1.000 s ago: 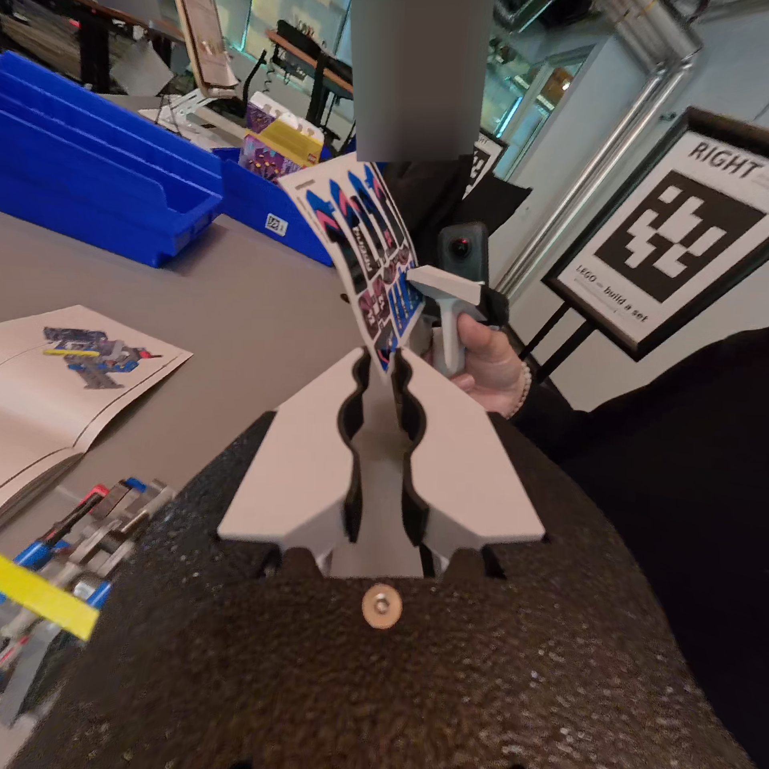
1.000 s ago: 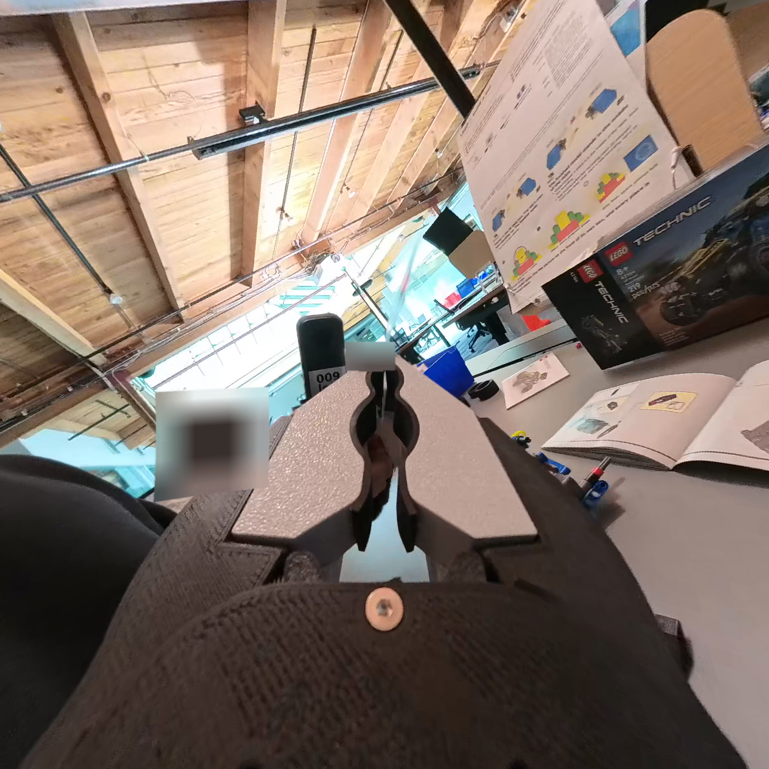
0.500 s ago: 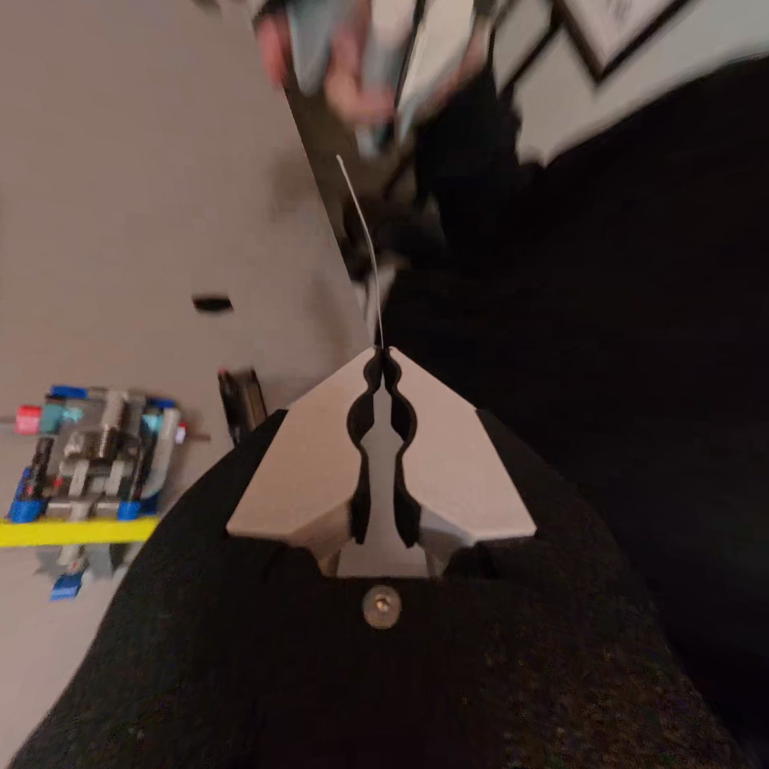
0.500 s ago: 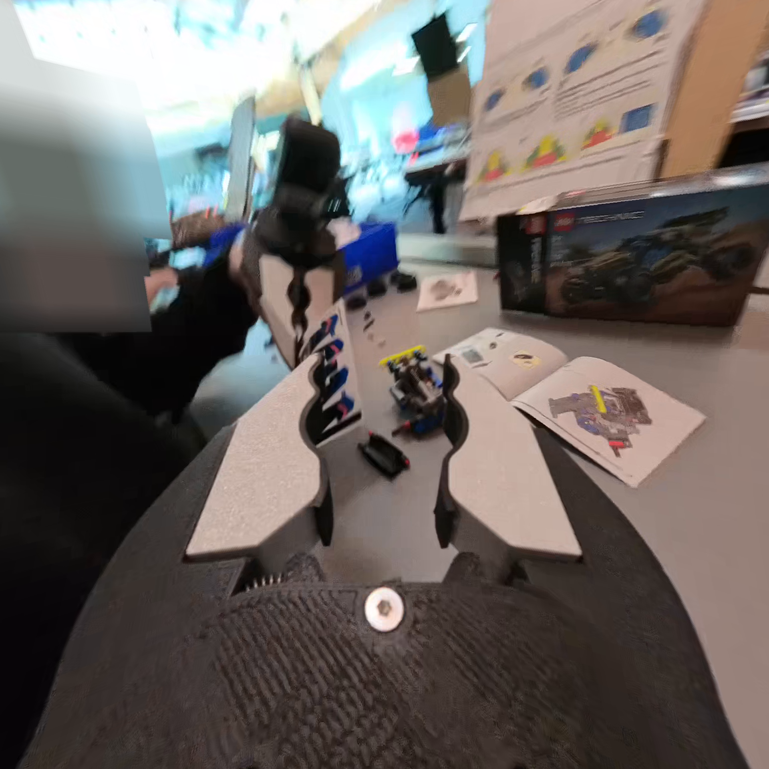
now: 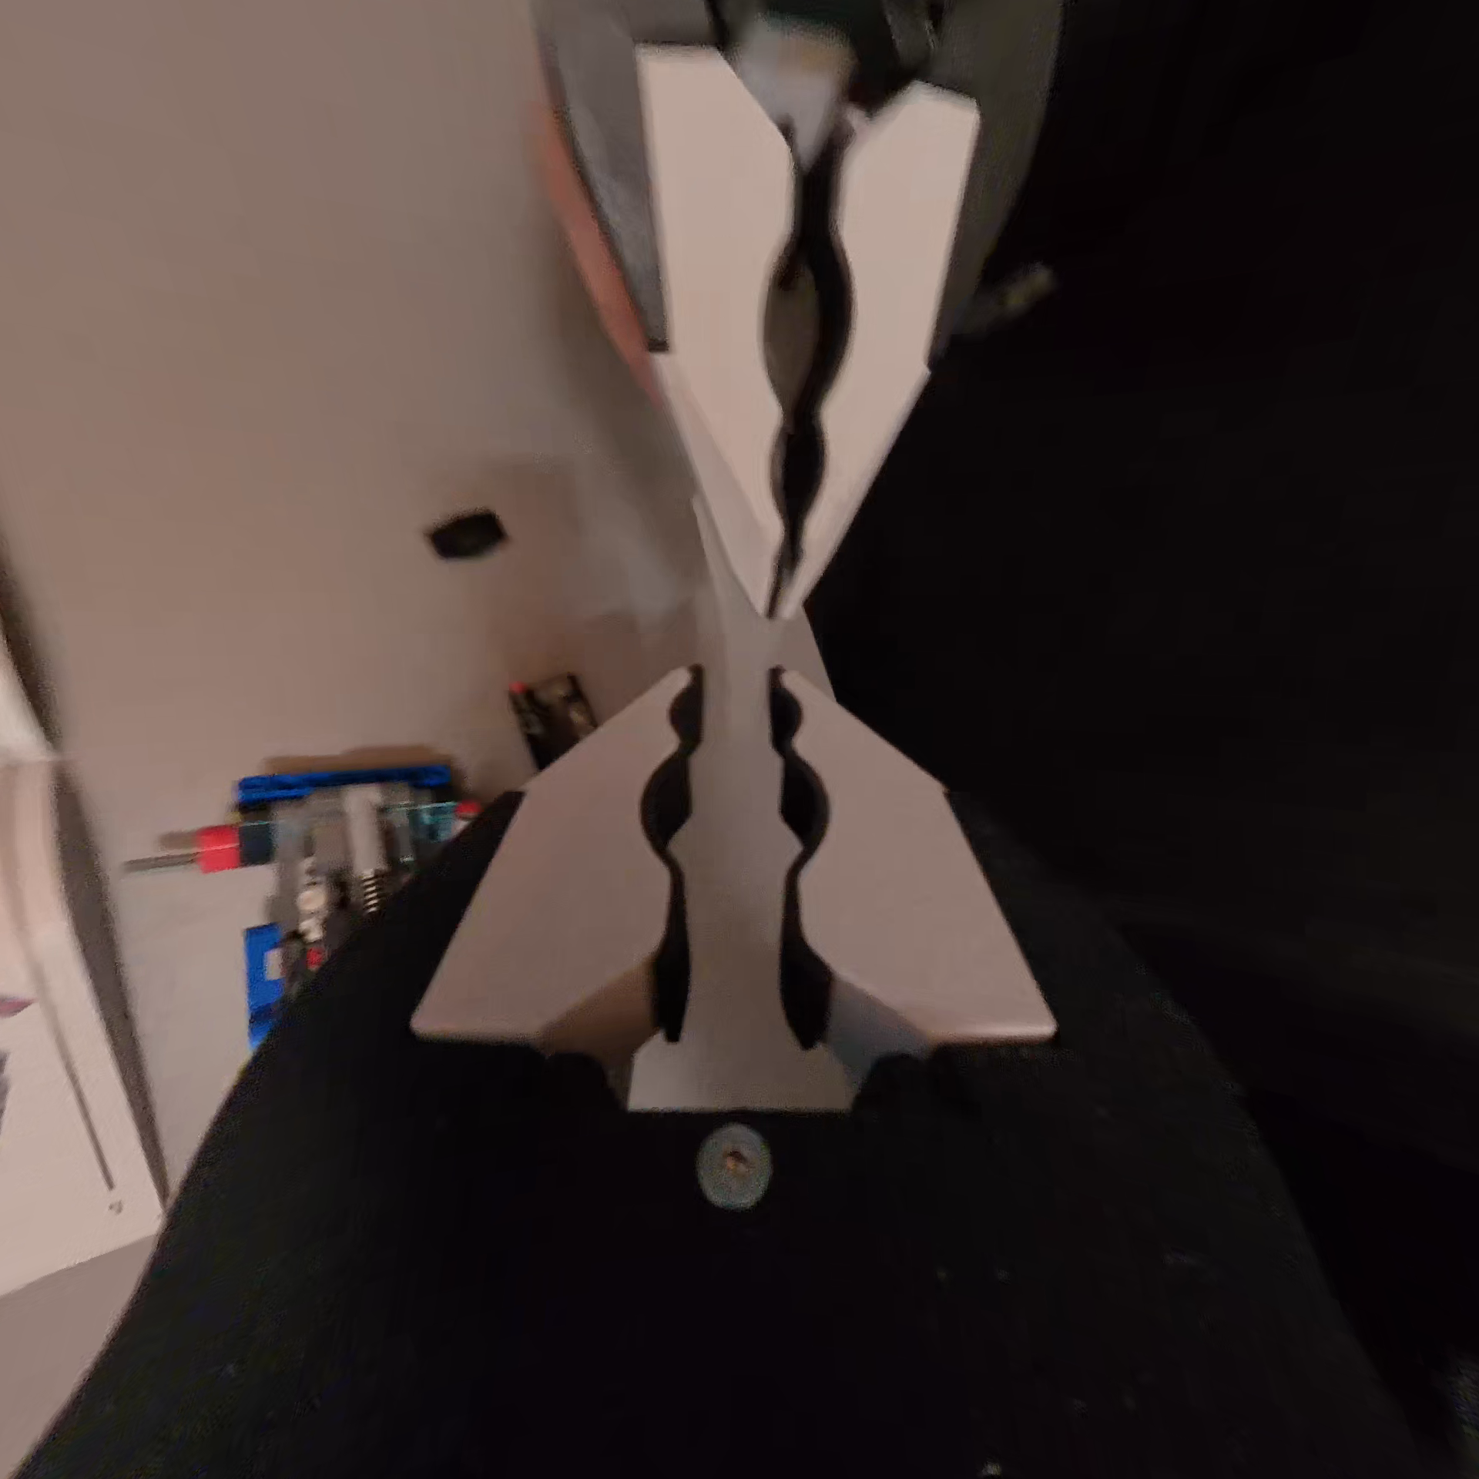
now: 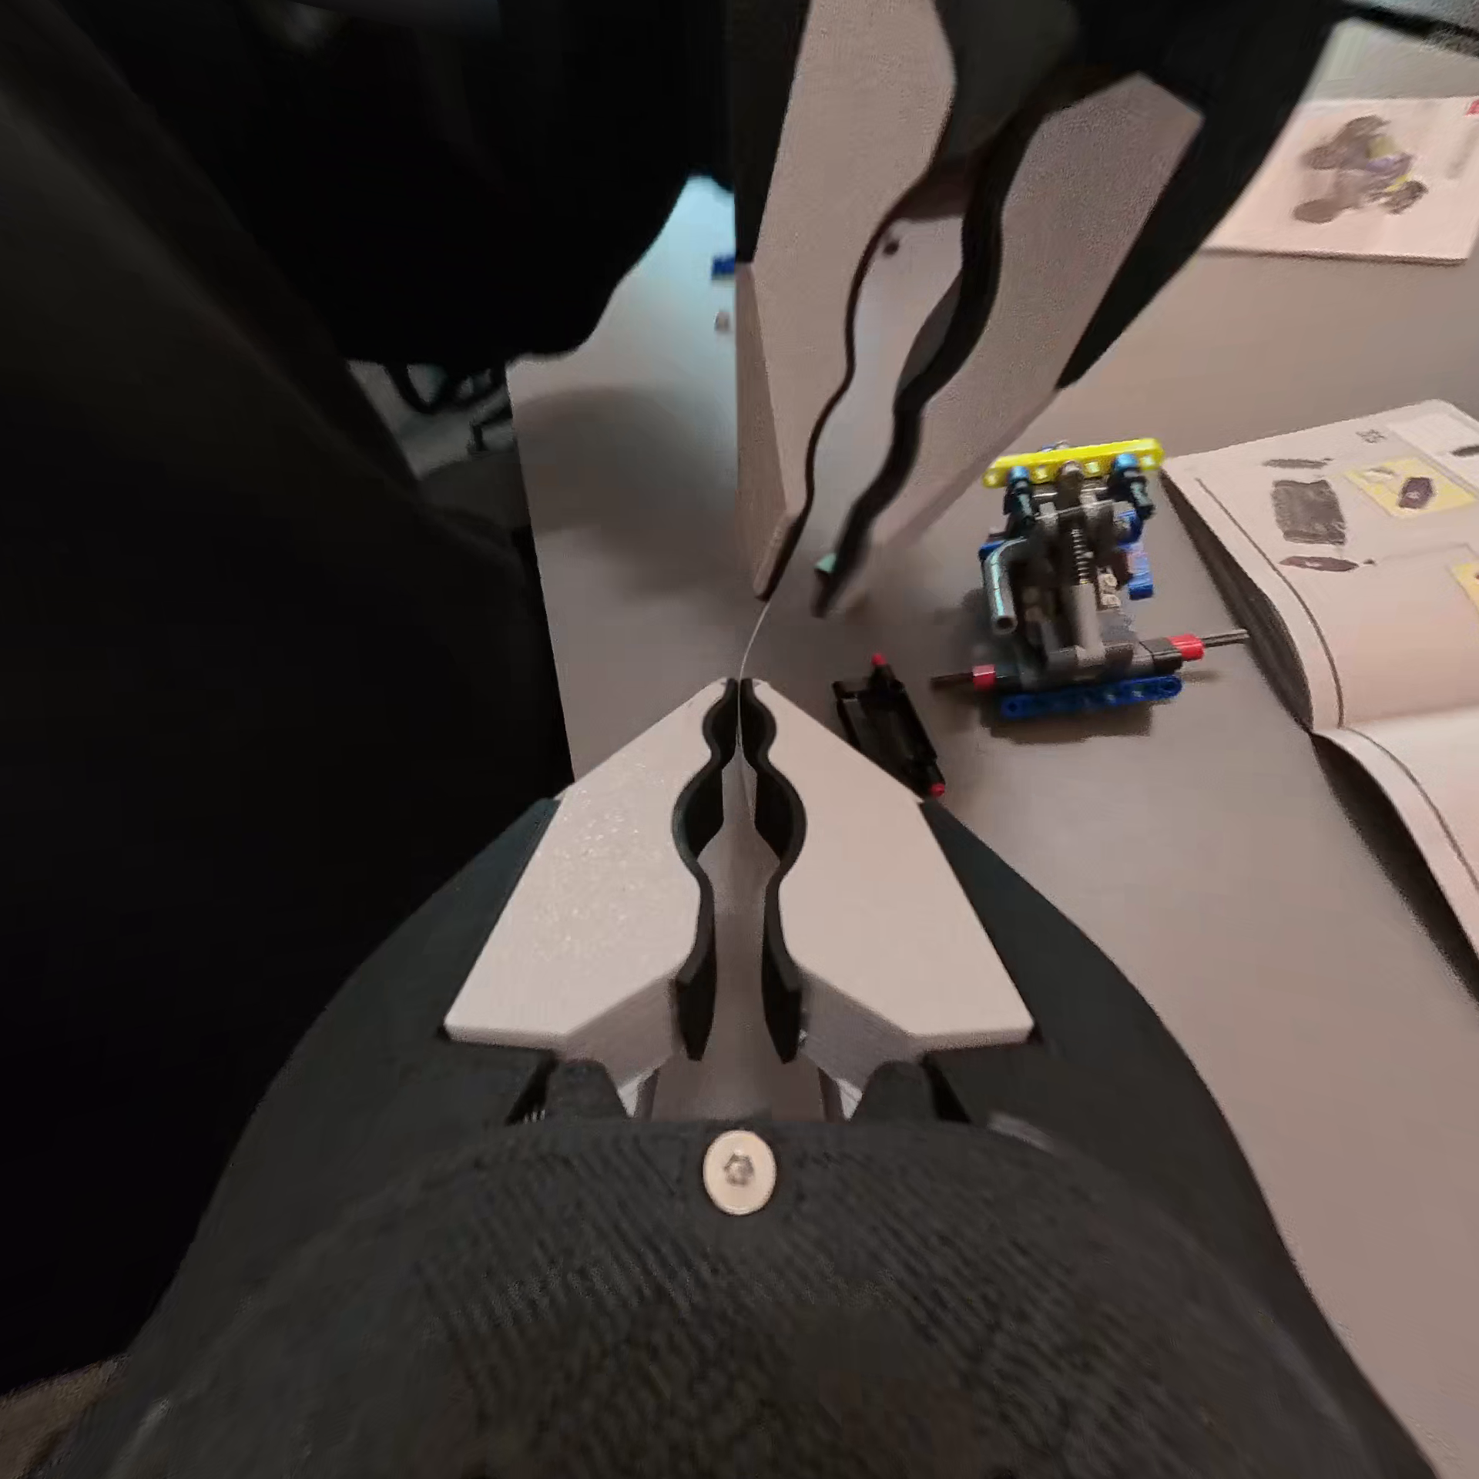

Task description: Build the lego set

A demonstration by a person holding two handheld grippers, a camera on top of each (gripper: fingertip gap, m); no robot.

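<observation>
My right gripper [image 6: 736, 684] is shut on the lower edge of a thin sticker sheet [image 6: 753, 640], which I see edge-on. The sheet rises from its tips to the left gripper [image 6: 796, 594] just beyond, whose fingers stand apart; the sheet's top meets only one fingertip [image 6: 767, 588]. In the left wrist view my left gripper [image 5: 735, 676] is slightly open with the pale sheet [image 5: 748, 644] between pads that do not press on it. The right gripper [image 5: 780, 610] points at it tip to tip, shut. Both hover over the grey table [image 6: 1040, 880] near its edge.
A small brick-built model [image 6: 1064, 576] with blue, grey and yellow parts stands to the right; it also shows in the left wrist view [image 5: 344, 840]. A black part [image 6: 884, 728] lies near my right fingertips. An open instruction booklet [image 6: 1360, 576] lies at the far right.
Half a second ago the left gripper was shut on the sheet and the right was open. Now the right has shut on the sheet and the left has opened. Both have come down over the table.
</observation>
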